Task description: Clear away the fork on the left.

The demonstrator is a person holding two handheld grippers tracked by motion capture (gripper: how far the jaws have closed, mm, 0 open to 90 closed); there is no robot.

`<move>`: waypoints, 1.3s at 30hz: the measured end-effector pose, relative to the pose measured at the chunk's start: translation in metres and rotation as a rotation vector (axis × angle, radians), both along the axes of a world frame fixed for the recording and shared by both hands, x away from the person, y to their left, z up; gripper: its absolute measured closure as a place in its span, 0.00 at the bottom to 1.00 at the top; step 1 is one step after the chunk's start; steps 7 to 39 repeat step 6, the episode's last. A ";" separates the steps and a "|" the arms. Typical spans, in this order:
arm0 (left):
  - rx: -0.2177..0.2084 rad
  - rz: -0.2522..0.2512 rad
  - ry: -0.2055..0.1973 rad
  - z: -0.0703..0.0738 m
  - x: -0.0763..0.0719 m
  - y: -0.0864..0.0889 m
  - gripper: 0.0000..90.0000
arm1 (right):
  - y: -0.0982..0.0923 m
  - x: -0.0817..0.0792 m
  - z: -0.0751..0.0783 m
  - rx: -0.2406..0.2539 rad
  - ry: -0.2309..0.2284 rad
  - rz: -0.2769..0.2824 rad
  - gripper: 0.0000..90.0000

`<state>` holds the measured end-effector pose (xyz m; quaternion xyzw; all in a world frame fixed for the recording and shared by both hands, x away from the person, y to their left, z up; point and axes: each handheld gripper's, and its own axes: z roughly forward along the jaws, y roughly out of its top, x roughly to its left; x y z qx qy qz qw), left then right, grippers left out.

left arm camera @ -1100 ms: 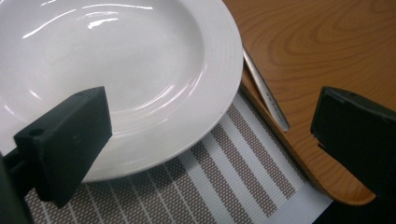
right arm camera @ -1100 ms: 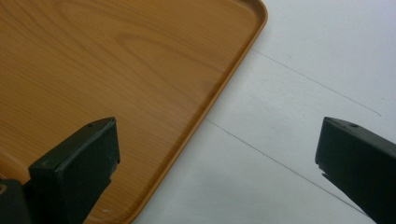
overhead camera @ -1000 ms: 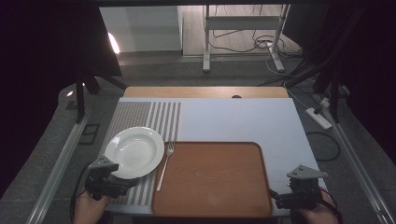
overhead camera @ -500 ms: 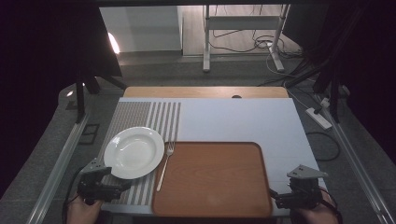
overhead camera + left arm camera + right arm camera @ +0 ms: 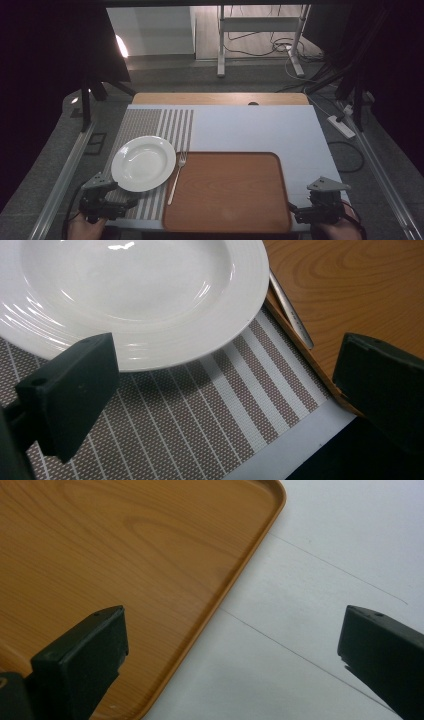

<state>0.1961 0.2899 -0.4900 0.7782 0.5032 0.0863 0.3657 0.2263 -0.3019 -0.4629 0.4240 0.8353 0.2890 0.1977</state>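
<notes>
Left claw (image 5: 131, 202): jaws wide apart, empty, aimed at the near rim of the white plate (image 5: 143, 163).
Right claw (image 5: 291, 210): jaws apart, empty, at the wooden tray (image 5: 227, 192) corner.
Plate: on striped placemat (image 5: 150, 125), beside fork (image 5: 176, 176).
Progress: nothing gripped; the grasp is yet to come.
Writing: none legible.

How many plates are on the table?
1. The white plate sits on the striped placemat at the table's left, just beyond the open left gripper. A fork lies between it and the bare wooden tray.
</notes>
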 end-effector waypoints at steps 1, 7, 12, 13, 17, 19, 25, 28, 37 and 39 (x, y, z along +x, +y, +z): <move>-0.002 0.000 -0.001 0.000 0.000 0.000 0.00 | 0.000 0.000 0.000 0.000 0.000 0.000 0.00; -0.008 0.001 0.005 0.000 0.001 0.001 0.00 | 0.000 0.000 0.000 -0.002 0.001 0.000 0.00; -0.008 0.001 0.005 0.000 0.001 0.001 0.00 | 0.000 0.000 0.000 -0.002 0.001 0.000 0.00; -0.008 0.001 0.005 0.000 0.001 0.001 0.00 | 0.000 0.000 0.000 -0.002 0.001 0.000 0.00; -0.008 0.001 0.005 0.000 0.001 0.001 0.00 | 0.000 0.000 0.000 -0.002 0.001 0.000 0.00; -0.008 0.001 0.005 0.000 0.001 0.001 0.00 | 0.000 0.000 0.000 -0.002 0.001 0.000 0.00; -0.008 0.001 0.005 0.000 0.001 0.001 0.00 | 0.000 0.000 0.000 -0.002 0.001 0.000 0.00; -0.008 0.001 0.005 0.000 0.001 0.001 0.00 | 0.000 0.000 0.000 -0.002 0.001 0.000 0.00; -0.008 0.001 0.005 0.000 0.001 0.001 0.00 | 0.000 0.000 0.000 -0.002 0.001 0.000 0.00; -0.008 0.001 0.005 0.000 0.001 0.001 0.00 | 0.000 0.000 0.000 -0.002 0.001 0.000 0.00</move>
